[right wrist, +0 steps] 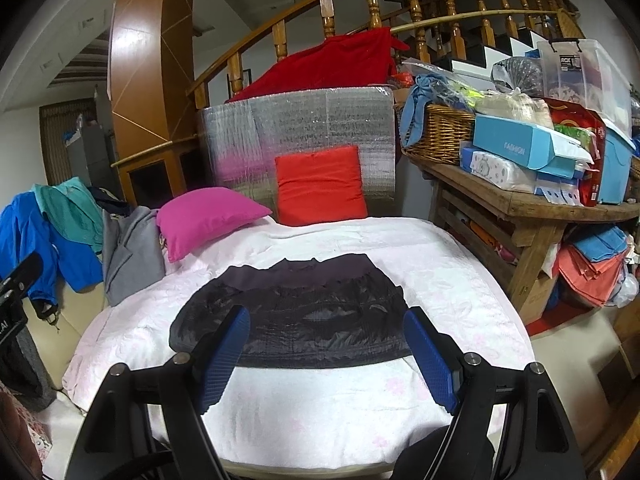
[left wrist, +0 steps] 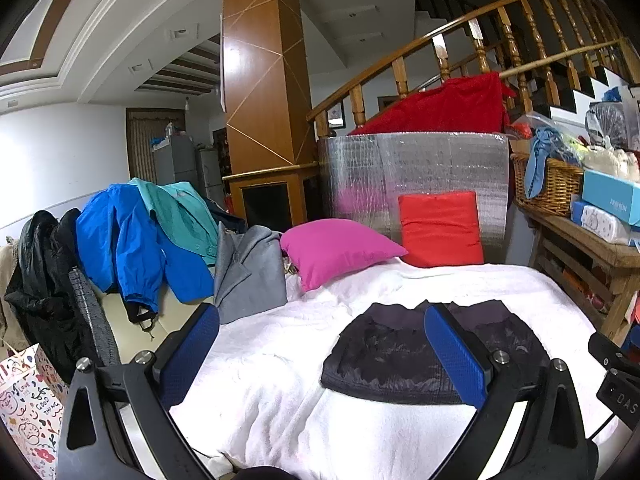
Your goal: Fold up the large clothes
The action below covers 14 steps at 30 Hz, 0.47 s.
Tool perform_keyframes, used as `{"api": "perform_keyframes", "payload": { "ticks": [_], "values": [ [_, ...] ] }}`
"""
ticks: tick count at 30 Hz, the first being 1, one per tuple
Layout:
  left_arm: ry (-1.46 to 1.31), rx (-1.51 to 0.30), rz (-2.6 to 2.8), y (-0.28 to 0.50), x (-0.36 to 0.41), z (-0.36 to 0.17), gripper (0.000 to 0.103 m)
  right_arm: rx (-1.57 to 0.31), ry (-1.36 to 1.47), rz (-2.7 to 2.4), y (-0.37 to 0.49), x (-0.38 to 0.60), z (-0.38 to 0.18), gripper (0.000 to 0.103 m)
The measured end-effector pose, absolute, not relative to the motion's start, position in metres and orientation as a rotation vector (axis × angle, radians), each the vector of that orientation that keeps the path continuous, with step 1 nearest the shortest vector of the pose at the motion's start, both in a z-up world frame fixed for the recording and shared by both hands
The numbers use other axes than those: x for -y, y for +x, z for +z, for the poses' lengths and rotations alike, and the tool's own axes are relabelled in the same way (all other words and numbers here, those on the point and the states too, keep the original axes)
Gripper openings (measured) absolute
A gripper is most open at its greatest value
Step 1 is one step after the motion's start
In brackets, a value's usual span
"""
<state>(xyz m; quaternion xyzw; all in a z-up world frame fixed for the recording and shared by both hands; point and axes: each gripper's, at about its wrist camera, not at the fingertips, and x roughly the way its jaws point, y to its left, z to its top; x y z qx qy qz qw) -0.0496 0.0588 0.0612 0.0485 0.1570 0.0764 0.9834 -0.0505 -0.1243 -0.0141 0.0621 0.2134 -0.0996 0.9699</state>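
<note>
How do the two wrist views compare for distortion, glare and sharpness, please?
Left wrist: strong fisheye bending, dark corners, glare on the wooden pillar, dark folded garment sharp. Right wrist: same curvature, bed cover nearly washed out, silver foil panel sparkling, fingers crisp.

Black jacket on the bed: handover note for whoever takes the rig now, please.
Left tool: open, empty, over the bed's near edge.
Right tool: open, empty, just short of the jacket.
Black jacket: lies flat in a compact folded shape on the white bedcover, touching neither tool.
Pile of unfolded clothes (blue, teal, grey, black) sits to the left of the bed.
Done: the black jacket looks folded.
Left: probably set it aside, then take the next garment from the pile.
</note>
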Motion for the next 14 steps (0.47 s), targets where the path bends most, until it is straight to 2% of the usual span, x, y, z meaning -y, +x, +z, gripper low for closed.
{"api": "perform_keyframes", "payload": {
  "ticks": [14],
  "values": [
    [0.075,-0.394,0.079,0.027,-0.051,0.03,0.102,-0.491,0.137,-0.254,0.024,0.167,-0.037,0.082]
  ]
}}
